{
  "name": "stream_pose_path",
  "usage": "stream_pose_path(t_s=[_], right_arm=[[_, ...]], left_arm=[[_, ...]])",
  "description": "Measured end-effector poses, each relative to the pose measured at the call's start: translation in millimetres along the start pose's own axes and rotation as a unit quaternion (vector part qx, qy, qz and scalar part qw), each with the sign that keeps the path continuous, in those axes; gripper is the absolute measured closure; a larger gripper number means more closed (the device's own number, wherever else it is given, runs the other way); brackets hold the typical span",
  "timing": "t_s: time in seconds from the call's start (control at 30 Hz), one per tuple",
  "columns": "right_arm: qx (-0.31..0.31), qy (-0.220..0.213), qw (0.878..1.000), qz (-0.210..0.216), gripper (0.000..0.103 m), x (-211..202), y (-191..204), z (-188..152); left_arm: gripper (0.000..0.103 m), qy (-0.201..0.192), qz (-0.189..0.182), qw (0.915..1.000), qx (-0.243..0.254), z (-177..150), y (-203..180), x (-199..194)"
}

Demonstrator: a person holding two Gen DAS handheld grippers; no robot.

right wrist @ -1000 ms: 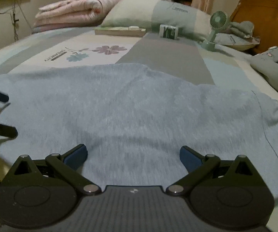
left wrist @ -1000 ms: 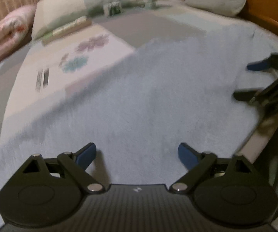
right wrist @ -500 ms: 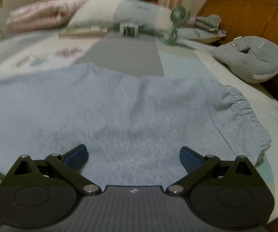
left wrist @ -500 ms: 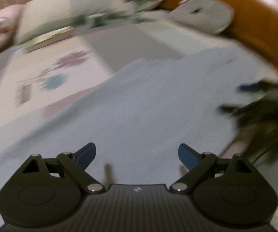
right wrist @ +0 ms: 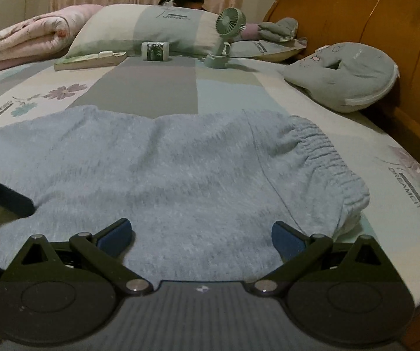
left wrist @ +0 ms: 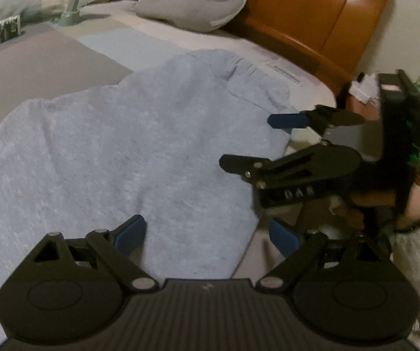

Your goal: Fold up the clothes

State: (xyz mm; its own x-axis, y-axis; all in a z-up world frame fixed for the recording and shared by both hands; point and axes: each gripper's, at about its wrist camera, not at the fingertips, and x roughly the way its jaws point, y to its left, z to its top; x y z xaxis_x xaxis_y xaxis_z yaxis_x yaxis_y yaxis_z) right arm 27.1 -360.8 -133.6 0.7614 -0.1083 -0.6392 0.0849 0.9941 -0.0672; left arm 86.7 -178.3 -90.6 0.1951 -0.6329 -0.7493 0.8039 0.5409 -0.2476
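The pale blue knitted garment lies flat along the near edge of the patchwork-sheeted bed, both black two-finger grippers, left and right, wide open and empty above its near hem, bare sheet beyond.

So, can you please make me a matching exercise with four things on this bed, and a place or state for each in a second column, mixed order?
Things:
1. light blue garment
2. small green fan
3. grey cushion
4. pink quilt

Places or states:
A. rolled up at the far left
B. standing upright in front of the pillows
C. spread flat across the near side
D. lying beside the wooden headboard

Pairs: 1-C, 2-B, 3-D, 4-A
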Motion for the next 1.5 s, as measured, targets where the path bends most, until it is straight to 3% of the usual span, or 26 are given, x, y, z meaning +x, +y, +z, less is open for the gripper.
stream_pose_path(t_s=[0.13,0.27,0.33,0.5,0.6,0.7,0.93,1.17,1.37,1.5], right_arm=[[0.005,-0.001,1.000,0.003,0.000,0,-2,0],[0.006,0.001,1.000,0.002,0.000,1,-1,0],[0.012,0.003,1.000,0.003,0.000,0,-3,3],[0.054,-0.010,0.998,0.031,0.000,0,-8,44],[0.075,-0.008,0.996,0.042,0.000,17,-10,77],[0.107,0.030,0.993,0.039,0.000,52,-15,94],[0.108,0.062,0.992,0.024,0.000,92,-22,82],[0.134,0.048,0.988,0.061,0.000,91,-43,77],[0.164,0.054,0.984,0.054,0.000,60,-40,87],[0.171,0.059,0.978,0.104,0.000,30,-33,73]], left_arm=[[0.011,0.017,0.037,0.9992,-0.006,-18,10,-16],[0.011,0.019,0.055,0.9972,-0.048,-33,30,-44],[0.011,0.026,0.087,0.9943,-0.057,-32,37,-54],[0.011,0.013,0.149,0.9872,-0.056,-25,54,-71],[0.011,0.012,0.161,0.9842,-0.073,-19,67,-67],[0.011,0.020,0.171,0.9811,-0.089,-20,75,-52],[0.011,0.023,0.172,0.9821,-0.071,-28,75,-48],[0.011,0.020,0.170,0.9815,-0.085,-35,83,-55],[0.011,0.018,0.192,0.9772,-0.088,-37,76,-74],[0.011,0.019,0.214,0.9749,-0.060,-49,61,-80]])
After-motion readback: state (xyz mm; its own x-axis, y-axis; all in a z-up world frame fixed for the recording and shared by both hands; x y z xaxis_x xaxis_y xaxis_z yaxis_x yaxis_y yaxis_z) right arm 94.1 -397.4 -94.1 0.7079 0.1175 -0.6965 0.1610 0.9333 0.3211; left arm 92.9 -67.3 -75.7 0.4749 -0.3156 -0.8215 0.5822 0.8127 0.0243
